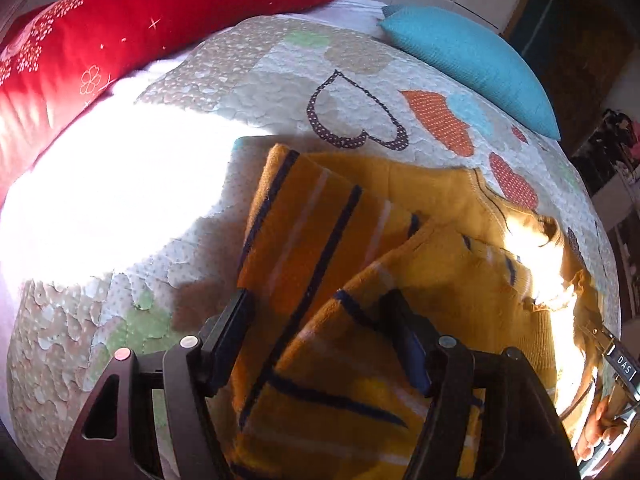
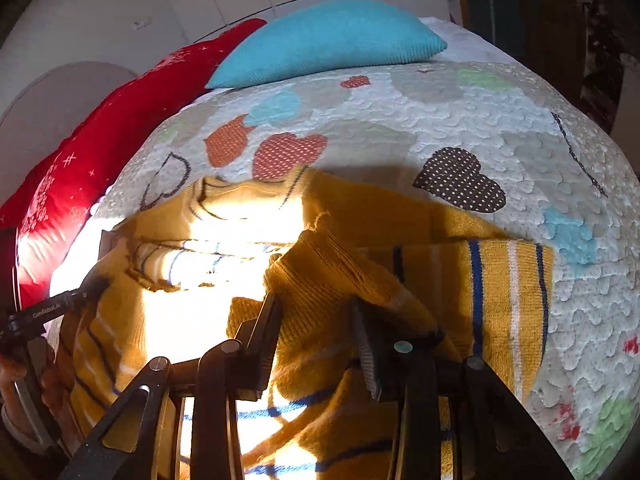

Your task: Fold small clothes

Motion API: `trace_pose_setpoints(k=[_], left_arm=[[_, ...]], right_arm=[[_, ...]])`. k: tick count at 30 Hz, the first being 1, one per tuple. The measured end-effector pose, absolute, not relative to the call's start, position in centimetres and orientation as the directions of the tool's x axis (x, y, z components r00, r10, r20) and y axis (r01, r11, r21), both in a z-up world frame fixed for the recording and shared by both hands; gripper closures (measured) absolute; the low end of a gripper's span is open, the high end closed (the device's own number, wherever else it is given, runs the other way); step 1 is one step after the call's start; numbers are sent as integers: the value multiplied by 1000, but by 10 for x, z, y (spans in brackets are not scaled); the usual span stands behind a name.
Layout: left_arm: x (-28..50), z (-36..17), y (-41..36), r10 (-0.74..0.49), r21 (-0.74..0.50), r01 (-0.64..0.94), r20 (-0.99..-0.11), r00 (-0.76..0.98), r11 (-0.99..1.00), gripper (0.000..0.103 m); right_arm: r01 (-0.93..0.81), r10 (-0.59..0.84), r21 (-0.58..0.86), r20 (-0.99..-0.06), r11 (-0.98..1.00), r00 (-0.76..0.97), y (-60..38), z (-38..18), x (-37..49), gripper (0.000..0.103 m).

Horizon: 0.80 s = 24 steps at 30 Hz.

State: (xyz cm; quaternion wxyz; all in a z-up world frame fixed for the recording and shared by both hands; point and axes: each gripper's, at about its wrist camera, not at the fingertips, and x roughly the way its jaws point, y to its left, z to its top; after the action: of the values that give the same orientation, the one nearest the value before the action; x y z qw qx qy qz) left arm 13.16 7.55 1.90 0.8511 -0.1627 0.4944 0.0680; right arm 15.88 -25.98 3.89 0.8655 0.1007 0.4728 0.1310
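A small mustard-yellow knit sweater (image 1: 432,208) with navy, white and orange stripes lies on a quilted bedspread (image 1: 256,76). In the left wrist view my left gripper (image 1: 320,304) has its jaws wide apart, with a raised striped fold of the sweater lying between and over them. In the right wrist view my right gripper (image 2: 316,312) also stands apart around a bunched ridge of the sweater (image 2: 344,280); a striped sleeve (image 2: 508,292) lies to the right. The left gripper's tip (image 2: 60,308) shows at the left edge there.
A red embroidered pillow (image 1: 120,28) and a teal cushion (image 1: 472,60) lie at the head of the bed. Strong sunlight washes out the quilt on the left (image 1: 112,200) and the sweater's middle (image 2: 224,264). Dark furniture (image 1: 580,40) stands beyond the bed's right side.
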Motion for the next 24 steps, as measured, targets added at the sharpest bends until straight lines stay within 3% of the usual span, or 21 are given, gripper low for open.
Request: trace_pose_setpoints(k=[1,6,8,9,11,16,20,22,23,24], left_arm=[[132,19,81,-42,-221,-304,-864,501,927,25],[117,21,101,-124,-327,-333,-852,508,884,25],[101,29,106,-120,-331,-335,-846,519,882,25],[92,34,107,-118,-332,-330,-840,529,884,25],[71,47,109,-110,-331,-316,-825,555,889,25],[5,69,108,-45,-281,-290,-785,618,915,24],[-32,57,99,-29,-263,-286,-781,624,921,23],[-37,44,93,-41,-262,-272,-786,617,926,23],[-37,38,90,-35,-250,-273,-794,607,929,23],[-36,31,89,-16,-228,-284,-805,593,931,23]], right_arm=[[-95,335,338,-777,936,532,-268,37,166,66],[60,382,483,-756,874,531,-299,41,180,65],[56,366,471,-749,881,552,-306,52,168,59],[50,344,448,-748,893,568,-308,59,159,50],[43,295,397,-745,917,598,-318,73,137,41],[35,265,364,-738,931,620,-357,90,76,38],[38,298,397,-745,917,596,-375,78,40,35],[37,328,422,-753,906,570,-371,64,31,35],[30,338,425,-760,905,555,-367,57,29,40],[18,342,415,-772,910,536,-360,49,28,63]])
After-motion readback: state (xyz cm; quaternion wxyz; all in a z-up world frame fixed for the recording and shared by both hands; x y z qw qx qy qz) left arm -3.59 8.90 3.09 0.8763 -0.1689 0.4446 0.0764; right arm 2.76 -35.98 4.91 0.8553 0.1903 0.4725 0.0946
